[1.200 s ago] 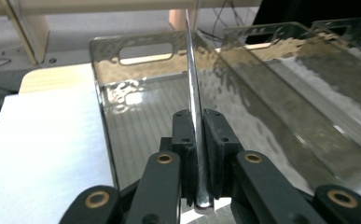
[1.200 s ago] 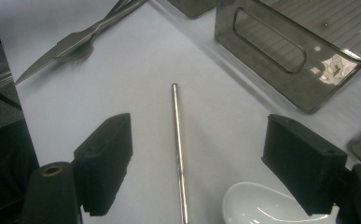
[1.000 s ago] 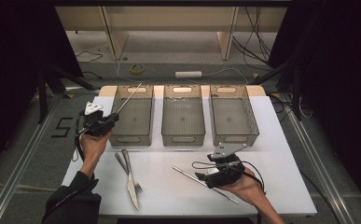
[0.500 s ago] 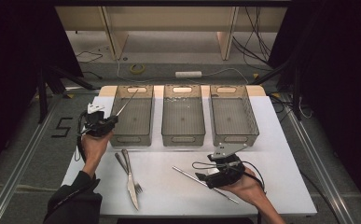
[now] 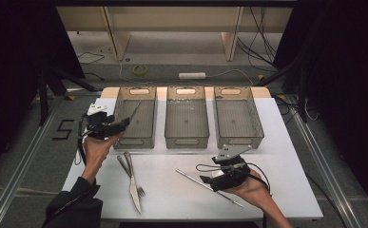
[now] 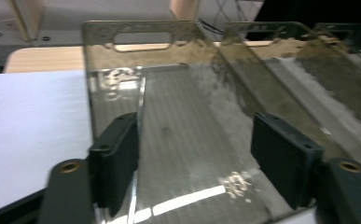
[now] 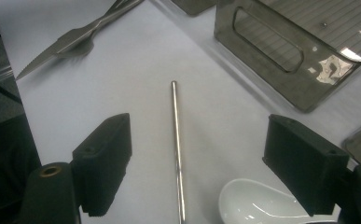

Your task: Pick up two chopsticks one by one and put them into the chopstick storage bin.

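Change since the earlier frame: left tool (image 5: 120, 124) just sprung open, nothing between the pads; thin rod (image 5: 135, 112) formerly pinched there now leaning inside the left bin (image 5: 124, 142). Hangs at the bin's near-left corner.

Right tool (image 5: 216, 179): jaws wide, gripping nothing. Hovers low over the second rod (image 5: 205, 186) on the tabletop (image 5: 172, 209).

Key relation: lies directly under and ahead of the right tool, long axis running away between the two jaws, so squarely across the closing line. Far nearer the right hand than the left.

Right gripper view: adds a white spoon (image 7: 257, 205) just beside the rod's near end, by the right jaw. High view: gives instead the rod's diagonal lie, plus knife (image 5: 133, 183) and fork (image 5: 127, 168) crossed, well apart to the left.
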